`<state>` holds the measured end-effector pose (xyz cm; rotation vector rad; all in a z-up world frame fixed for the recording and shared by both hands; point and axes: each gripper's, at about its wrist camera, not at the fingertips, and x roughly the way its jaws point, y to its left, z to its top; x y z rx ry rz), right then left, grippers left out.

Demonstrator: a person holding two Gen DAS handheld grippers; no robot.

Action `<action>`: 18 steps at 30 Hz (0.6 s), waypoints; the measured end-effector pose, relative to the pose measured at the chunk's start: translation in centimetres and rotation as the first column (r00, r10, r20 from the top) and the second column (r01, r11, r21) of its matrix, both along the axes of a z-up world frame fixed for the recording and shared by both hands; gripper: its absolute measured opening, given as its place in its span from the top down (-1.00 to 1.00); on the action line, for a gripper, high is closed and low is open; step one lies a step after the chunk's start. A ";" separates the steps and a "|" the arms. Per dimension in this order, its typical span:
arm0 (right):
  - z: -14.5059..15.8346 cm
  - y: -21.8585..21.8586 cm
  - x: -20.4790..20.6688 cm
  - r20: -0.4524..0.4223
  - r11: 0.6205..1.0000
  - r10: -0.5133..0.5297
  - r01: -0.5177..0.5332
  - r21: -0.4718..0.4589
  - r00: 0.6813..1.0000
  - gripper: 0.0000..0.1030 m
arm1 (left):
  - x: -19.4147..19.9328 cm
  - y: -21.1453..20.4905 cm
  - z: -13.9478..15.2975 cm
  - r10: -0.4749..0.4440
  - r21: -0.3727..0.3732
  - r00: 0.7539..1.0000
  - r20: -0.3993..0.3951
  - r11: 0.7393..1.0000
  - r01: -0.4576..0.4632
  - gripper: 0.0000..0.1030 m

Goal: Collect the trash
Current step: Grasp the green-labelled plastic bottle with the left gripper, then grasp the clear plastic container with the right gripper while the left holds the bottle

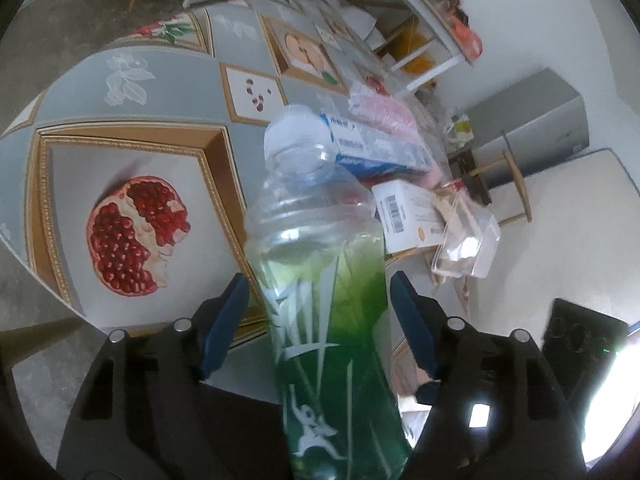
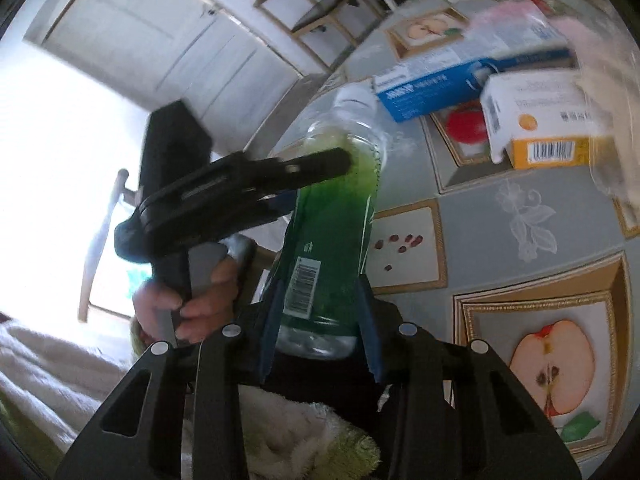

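A clear plastic bottle with a green label (image 1: 324,280) lies between the fingers of my left gripper (image 1: 320,292), which stand wide on each side of it, open. In the right wrist view the same bottle (image 2: 332,240) has its base clamped between the blue pads of my right gripper (image 2: 320,304), which is shut on it. The left gripper (image 2: 240,184) shows there as a black tool held by a hand, its tip against the bottle's upper part. The bottle is held above the table.
The table has a fruit-print cloth (image 1: 132,128). On it lie a blue and white box (image 1: 380,148), a white and orange box (image 1: 412,216), a clear plastic container (image 1: 468,240) and pink wrapping (image 1: 384,108). A chair (image 2: 320,12) stands by the door.
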<state>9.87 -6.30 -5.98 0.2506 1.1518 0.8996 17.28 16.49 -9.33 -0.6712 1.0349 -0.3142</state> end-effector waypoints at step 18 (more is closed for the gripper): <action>5.8 -5.7 1.1 0.488 0.860 -0.059 0.293 -0.418 0.871 -0.36 | 0.6 -0.5 -0.2 -0.037 0.020 0.999 -0.019 0.999 0.037 -0.21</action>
